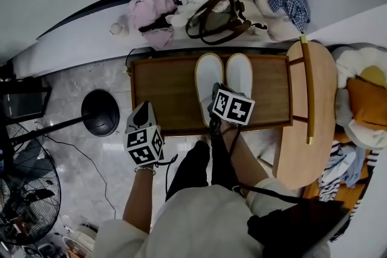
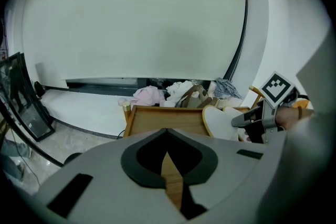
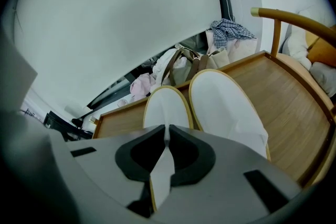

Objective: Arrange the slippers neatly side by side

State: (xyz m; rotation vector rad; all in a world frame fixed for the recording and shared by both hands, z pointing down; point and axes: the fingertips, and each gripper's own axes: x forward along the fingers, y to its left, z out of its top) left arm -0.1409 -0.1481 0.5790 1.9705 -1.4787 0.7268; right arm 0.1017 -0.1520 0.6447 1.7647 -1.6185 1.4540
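Observation:
Two white slippers lie side by side, toes pointing away, on a low wooden table [image 1: 163, 90]: the left slipper [image 1: 207, 77] and the right slipper [image 1: 239, 74]. My right gripper [image 1: 213, 110] is at the left slipper's heel end. In the right gripper view its jaws [image 3: 167, 129] are closed with a thin strip of the left slipper [image 3: 164, 107] pinched between the pads, and the right slipper [image 3: 226, 107] lies just beside it. My left gripper [image 1: 144, 109] hovers over the table's front left, away from the slippers. It [image 2: 167, 131] is shut with nothing in it.
A heap of clothes and a brown bag [image 1: 213, 12] lies behind the table. A wooden chair arm [image 1: 308, 90] and cushions [image 1: 363, 99] stand on the right. A black round stand base [image 1: 100, 110] and a fan [image 1: 24, 202] are on the floor to the left.

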